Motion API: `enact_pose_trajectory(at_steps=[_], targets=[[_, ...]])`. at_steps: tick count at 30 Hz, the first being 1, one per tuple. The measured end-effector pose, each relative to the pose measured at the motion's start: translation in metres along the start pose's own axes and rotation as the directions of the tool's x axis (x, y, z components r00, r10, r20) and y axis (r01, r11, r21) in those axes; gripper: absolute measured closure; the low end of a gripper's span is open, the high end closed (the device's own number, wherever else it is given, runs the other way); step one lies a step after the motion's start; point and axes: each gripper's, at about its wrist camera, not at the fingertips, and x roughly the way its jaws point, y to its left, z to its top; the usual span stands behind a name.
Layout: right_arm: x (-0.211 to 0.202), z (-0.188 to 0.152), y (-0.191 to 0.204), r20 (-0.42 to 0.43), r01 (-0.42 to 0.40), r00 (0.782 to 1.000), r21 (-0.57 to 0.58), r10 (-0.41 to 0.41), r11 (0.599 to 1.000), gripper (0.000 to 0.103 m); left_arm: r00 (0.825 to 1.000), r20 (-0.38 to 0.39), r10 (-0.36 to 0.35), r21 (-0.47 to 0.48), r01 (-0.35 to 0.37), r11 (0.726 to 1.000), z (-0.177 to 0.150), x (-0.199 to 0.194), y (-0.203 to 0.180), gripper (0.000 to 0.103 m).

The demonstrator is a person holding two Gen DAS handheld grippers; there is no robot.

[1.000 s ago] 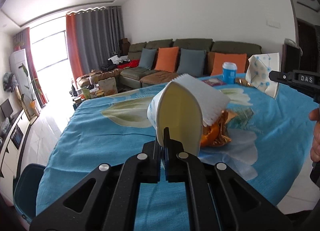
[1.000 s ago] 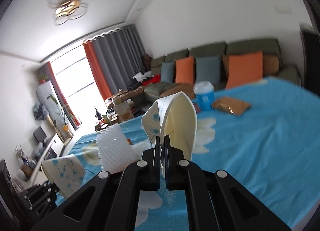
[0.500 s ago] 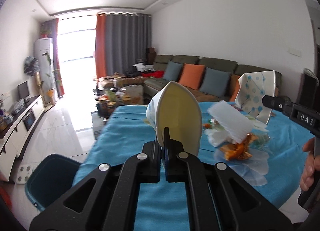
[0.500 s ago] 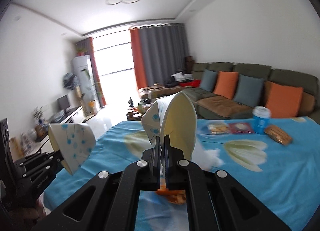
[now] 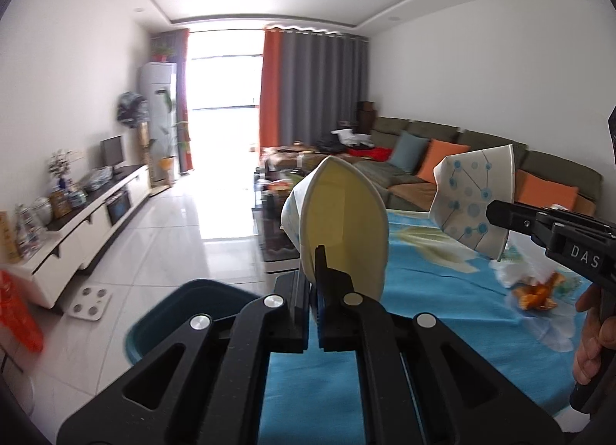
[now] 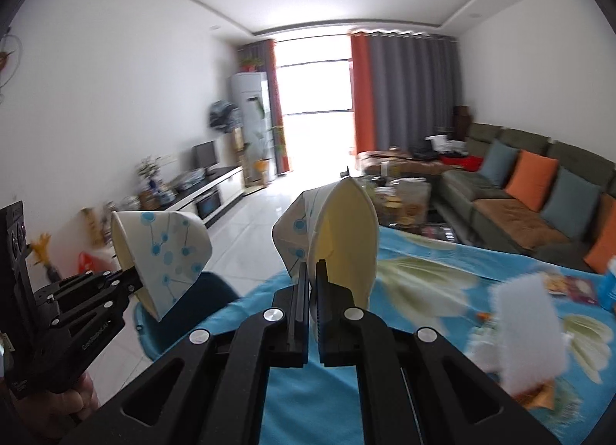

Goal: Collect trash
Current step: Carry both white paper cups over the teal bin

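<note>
the left gripper [image 5: 313, 279] was closed on the rim of a flattened paper cup [image 5: 342, 221], which stood up at the centre of the left wrist frame with its pale inside facing the camera. the right gripper [image 6: 312, 291] was likewise clamped on a second paper cup [image 6: 338, 241], at the centre of its own frame. each tool also appeared in the other's view: the right one with its cup at the right edge of the left frame, the left one with its cup at the left edge of the right frame. both cups were held in the air, clear of the table [image 5: 442, 314]. a dark teal bin [image 5: 184, 314] stood on the floor at the lower left of the left frame, just beyond the table edge; neither cup was over its opening as far as could be judged. on the blue cloth at the right of the left frame lay orange peel [image 5: 535, 293] with crumpled white tissue [image 5: 516, 271] beside it. in the right frame, lower right, a white block [image 6: 527, 333] showed, too blurred to identify. judgement: two cups lifted, none yet binned; the peel, tissue and other items on the table remained to be collected.
</note>
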Motion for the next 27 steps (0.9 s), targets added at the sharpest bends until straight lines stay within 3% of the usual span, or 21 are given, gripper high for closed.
enact_pose_trajectory(at_steps=[6, 13, 20, 27], targets=[[0.027, 0.009, 0.036, -0.045, -0.097, 0.994, -0.051, 0.095, 0.994, 0.101, 0.994, -0.016, 0.104, -0.026, -0.104, 0.994, -0.005, -0.007, 0.047, 0.100], [0.068, 0.017, 0.080, -0.134, -0.205, 0.972, -0.079, 0.193, 0.976, 0.101, 0.979, -0.051, 0.196, -0.057, -0.198, 0.978, -0.015, -0.008, 0.098, 0.100], [0.117, 0.016, 0.116, -0.266, -0.276, 0.931, -0.066, 0.250, 0.959, 0.101, 0.967, -0.121, 0.224, -0.096, -0.236, 0.967, -0.033, 0.005, 0.126, 0.100], [0.158, 0.006, 0.142, -0.376, -0.295, 0.893, -0.077, 0.246, 0.952, 0.101, 0.951, -0.232, 0.205, -0.141, -0.241, 0.960, -0.061, 0.048, 0.143, 0.100]])
